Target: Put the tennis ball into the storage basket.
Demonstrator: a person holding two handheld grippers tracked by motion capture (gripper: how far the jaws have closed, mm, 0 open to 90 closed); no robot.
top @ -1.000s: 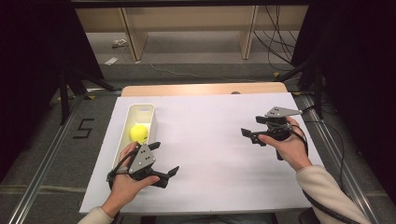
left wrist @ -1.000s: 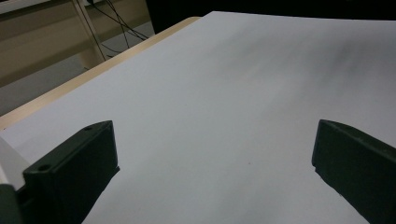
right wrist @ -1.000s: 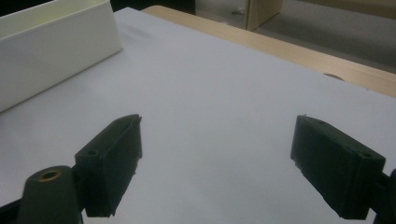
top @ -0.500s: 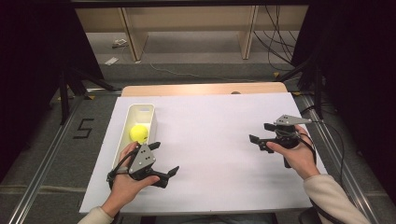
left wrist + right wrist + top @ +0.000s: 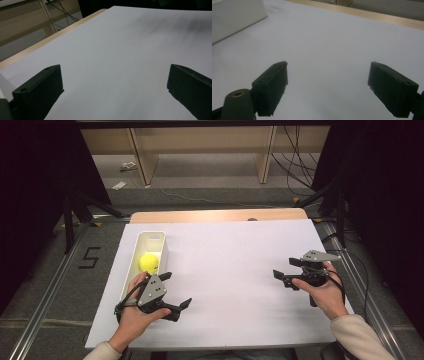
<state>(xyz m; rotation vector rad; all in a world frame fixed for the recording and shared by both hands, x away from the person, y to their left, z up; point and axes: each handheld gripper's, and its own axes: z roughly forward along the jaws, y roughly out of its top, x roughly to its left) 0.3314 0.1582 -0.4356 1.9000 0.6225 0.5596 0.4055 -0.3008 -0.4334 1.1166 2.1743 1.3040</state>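
Both the left tool (image 5: 176, 291) at 7 o'clock and the right tool (image 5: 283, 271) at 4 o'clock gape empty over the tabletop (image 5: 230, 250), yellow ball (image 5: 148, 263) in the white bin (image 5: 159, 238).

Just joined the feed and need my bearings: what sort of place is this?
Probably a lab recording bench: a table under a white sheet, dark curtains at both sides, loose cables on the floor.

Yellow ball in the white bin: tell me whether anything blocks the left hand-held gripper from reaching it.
Nothing visible does. The round yellow ball lies uncovered in the open-topped white rectangular plastic bin, just beyond the open left hand-held gripper. The bin's wall is the one thing to clear.
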